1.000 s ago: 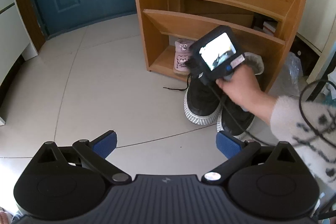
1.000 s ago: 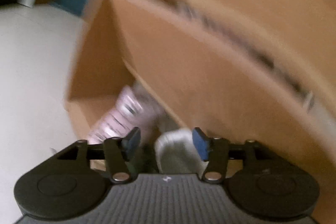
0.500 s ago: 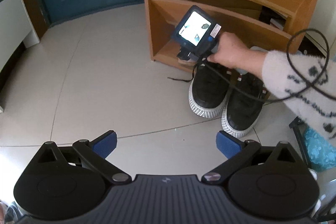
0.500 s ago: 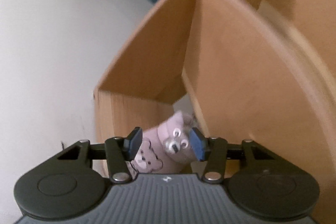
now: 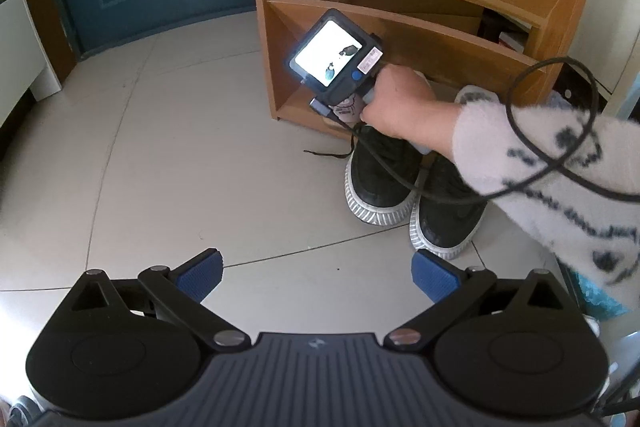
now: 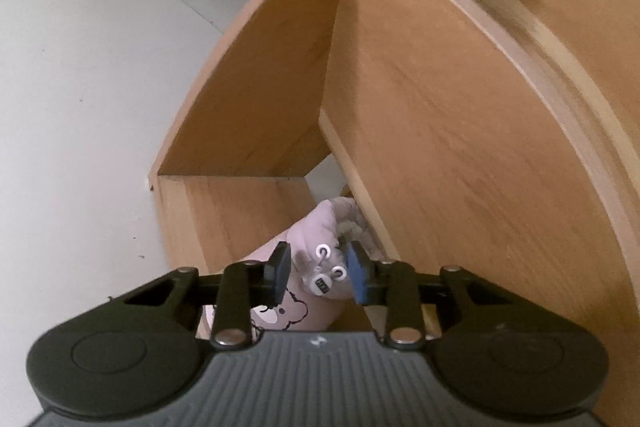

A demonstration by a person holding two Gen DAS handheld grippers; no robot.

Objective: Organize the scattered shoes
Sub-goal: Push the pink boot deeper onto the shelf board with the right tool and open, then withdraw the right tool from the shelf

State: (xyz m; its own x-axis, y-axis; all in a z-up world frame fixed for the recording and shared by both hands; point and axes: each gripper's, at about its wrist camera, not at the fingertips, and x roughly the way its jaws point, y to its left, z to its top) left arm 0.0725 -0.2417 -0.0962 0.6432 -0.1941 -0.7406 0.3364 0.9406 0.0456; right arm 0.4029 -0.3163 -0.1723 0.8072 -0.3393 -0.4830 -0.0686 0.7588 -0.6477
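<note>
Right gripper point(image 6: 318, 277) just closing, pads flanking the pink bear slipper point(image 6: 320, 267) on the wooden rack point(image 6: 248, 219)'s bottom shelf, long axis toward 12 o'clock; left gripper point(image 5: 316, 275) spread empty, farther off.

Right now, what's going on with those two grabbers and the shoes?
Left gripper open, empty. Right gripper has just been closing around pink bear slipper on rack. Black sneakers on floor. Nothing in the way.
</note>
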